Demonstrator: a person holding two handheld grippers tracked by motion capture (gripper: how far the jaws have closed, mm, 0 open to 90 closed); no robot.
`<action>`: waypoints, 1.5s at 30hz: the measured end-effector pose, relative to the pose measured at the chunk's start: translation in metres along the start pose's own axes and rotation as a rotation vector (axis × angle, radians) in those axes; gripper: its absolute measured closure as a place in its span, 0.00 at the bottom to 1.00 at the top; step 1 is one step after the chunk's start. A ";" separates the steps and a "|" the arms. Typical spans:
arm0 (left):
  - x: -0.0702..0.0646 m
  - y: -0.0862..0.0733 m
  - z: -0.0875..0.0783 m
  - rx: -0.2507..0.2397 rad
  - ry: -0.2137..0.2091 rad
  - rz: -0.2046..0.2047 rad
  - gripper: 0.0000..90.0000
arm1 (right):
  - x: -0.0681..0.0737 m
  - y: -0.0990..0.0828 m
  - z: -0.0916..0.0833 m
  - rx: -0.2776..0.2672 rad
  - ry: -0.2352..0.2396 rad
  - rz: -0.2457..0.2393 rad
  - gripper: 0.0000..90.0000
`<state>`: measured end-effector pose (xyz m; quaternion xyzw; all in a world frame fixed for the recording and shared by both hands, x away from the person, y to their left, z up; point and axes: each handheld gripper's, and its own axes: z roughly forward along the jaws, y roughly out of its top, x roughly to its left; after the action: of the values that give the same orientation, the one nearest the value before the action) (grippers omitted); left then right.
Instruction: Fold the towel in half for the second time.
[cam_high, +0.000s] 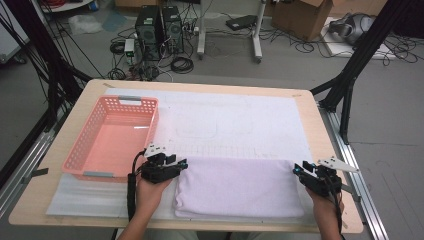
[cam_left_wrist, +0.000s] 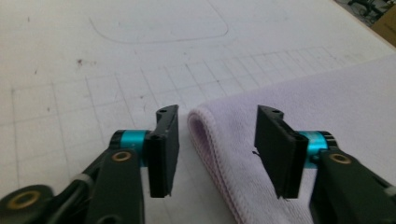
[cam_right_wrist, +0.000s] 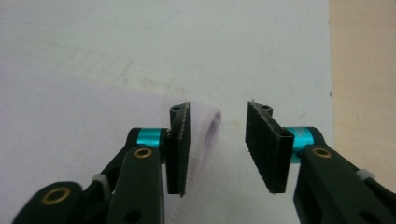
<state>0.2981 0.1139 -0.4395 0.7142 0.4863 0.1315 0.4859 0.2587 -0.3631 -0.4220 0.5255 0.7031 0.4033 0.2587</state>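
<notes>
Left fingers (cam_left_wrist: 164, 154): apart, nothing pressed; the towel's folded left edge lies between them, loose.
Right fingers (cam_right_wrist: 180, 149): apart as well; the towel's folded right edge sits just beside one pad, not squeezed.
Left gripper (cam_high: 181, 164): at the towel's left far corner, held in the person's left hand (cam_high: 150, 192).
Right gripper (cam_high: 298, 170): at the towel's right far corner.
Towel (cam_high: 239, 186): pale lilac, folded into a flat rectangle, lying along the table's near edge on the white mat (cam_high: 235, 120).
Basket (cam_high: 80, 150): pink, by the table's left edge, just beside the left gripper.
Table (cam_high: 325, 150): light wood.
</notes>
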 end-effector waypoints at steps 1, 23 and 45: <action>0.000 0.002 0.002 -0.001 -0.001 0.015 0.50 | 0.000 0.003 0.002 -0.003 0.010 -0.016 0.60; 0.005 0.019 0.030 0.064 -0.021 0.062 0.90 | -0.018 0.016 0.049 0.109 0.162 -0.036 0.92; 0.018 0.056 0.064 -0.016 0.039 -0.006 0.58 | -0.025 0.051 0.090 0.070 0.034 0.046 0.66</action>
<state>0.3807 0.0894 -0.4295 0.7061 0.4969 0.1478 0.4823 0.3641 -0.3539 -0.4296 0.5434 0.7087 0.3932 0.2188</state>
